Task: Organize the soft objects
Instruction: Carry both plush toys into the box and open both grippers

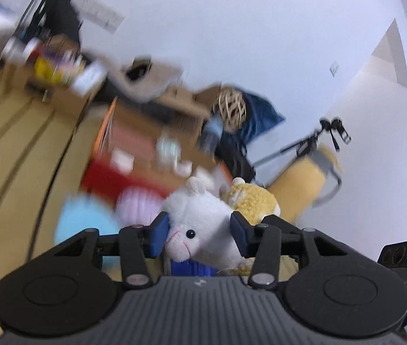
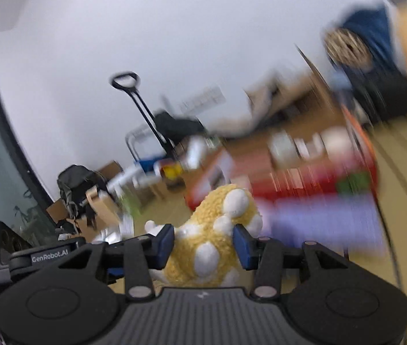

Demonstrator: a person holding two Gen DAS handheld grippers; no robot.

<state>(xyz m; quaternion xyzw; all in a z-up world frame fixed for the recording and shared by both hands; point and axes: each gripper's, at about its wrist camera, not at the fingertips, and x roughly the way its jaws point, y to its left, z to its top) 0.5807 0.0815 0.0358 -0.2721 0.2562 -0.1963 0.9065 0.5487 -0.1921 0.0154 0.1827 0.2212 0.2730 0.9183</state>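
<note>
White and fluffy, the plush lamb toy [image 1: 200, 224] sits squeezed between the closed blue pads of the left gripper [image 1: 200, 231], while the right gripper [image 2: 203, 243] clamps the curly yellow white-spotted plush [image 2: 212, 238] just beside it, both carried aloft above the blurred floor.

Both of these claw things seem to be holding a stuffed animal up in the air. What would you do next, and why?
Probably carry both toward the red bin ahead: the left gripper pinches the white plush lamb, the right gripper the yellow white-spotted plush.
</note>
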